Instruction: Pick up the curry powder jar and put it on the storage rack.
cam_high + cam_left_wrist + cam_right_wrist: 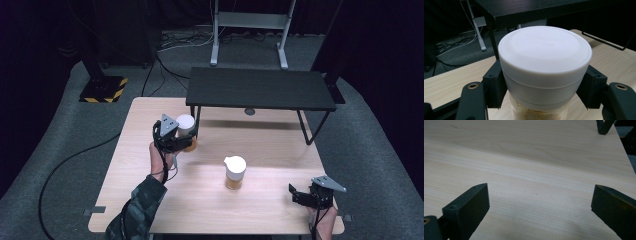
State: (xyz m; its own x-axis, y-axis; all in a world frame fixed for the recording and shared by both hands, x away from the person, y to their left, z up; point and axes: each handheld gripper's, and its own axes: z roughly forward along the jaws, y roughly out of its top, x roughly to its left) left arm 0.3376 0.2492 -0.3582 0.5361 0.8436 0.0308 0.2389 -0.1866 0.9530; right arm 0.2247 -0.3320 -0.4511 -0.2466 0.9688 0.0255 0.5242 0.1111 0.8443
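The clear plastic jar with a white round lid and tan contents (545, 65) is clamped by the left tool (176, 140) just below the lid, close to the front left leg of the low black shelf (260, 88) on the pale wooden desk (150, 200). With the grip so high, the jar could be tilted, or struck against that leg. The right tool (306, 196), well away from the shelf, is held with its jaws apart over bare desk. A second, similar white-lidded jar (235, 172) is left standing in front of the shelf.

Faint raised lettering, not legible

The white lid (545, 53) of the jar between the left gripper's fingers (495, 86) carries two short lines of embossed text on its top, too faint to read. The yellow-and-black hazard stripes on the floor base (104, 89) beyond the worktop's far left corner carry no words.
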